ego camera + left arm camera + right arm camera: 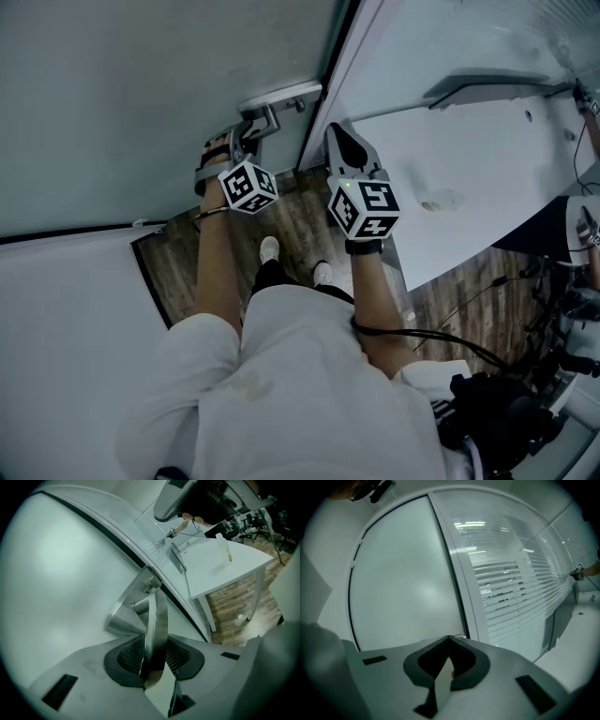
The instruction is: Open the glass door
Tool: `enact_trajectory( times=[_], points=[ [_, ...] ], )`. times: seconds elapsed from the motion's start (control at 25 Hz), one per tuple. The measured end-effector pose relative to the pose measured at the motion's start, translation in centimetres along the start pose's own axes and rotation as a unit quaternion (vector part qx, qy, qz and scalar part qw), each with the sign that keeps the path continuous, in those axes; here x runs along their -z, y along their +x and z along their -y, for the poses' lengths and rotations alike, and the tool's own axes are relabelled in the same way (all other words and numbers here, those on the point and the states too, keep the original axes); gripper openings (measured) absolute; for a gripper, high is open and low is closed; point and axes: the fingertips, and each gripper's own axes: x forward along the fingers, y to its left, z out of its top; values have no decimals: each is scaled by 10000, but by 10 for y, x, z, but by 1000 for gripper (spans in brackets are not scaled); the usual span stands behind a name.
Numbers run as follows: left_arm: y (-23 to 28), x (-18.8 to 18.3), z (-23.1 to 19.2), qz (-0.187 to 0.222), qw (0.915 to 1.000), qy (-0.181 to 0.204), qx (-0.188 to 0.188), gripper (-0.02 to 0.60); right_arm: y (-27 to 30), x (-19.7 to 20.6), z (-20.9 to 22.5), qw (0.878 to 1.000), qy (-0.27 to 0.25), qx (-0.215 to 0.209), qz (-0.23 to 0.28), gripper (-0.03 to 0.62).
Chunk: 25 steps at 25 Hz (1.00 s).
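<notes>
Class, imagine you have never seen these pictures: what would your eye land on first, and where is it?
The metal door handle stands out first, on the frosted glass door, clamped in the left gripper. Next comes the right gripper, shut and empty, beside the door's edge, its black-and-white marker cube bright in the head view.

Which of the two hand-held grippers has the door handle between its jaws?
The left hand-held gripper: its jaws clamp the door handle; the right hand-held gripper is shut on nothing.
</notes>
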Motion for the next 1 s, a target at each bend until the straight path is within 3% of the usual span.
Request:
enact_trajectory(
  times=[0.32, 0.56, 0.84, 1.0],
  points=[
    [-4, 1, -2, 207, 9994, -222, -133, 95, -13, -1, -7, 10000, 25, 9, 51, 2],
    [-6, 1, 3, 429, 9980, -455, -32, 95, -24, -2, -11, 9999, 29, 19, 134, 2],
    [-9, 0, 13, 270, 9995, -142, -25, 95, -39, -16, -5, 9996, -44, 71, 280, 2],
    [-17, -3, 12, 28, 9995, 321, -8, 95, -55, -31, 1, 9990, -13, 154, 412, 2]
  ],
)
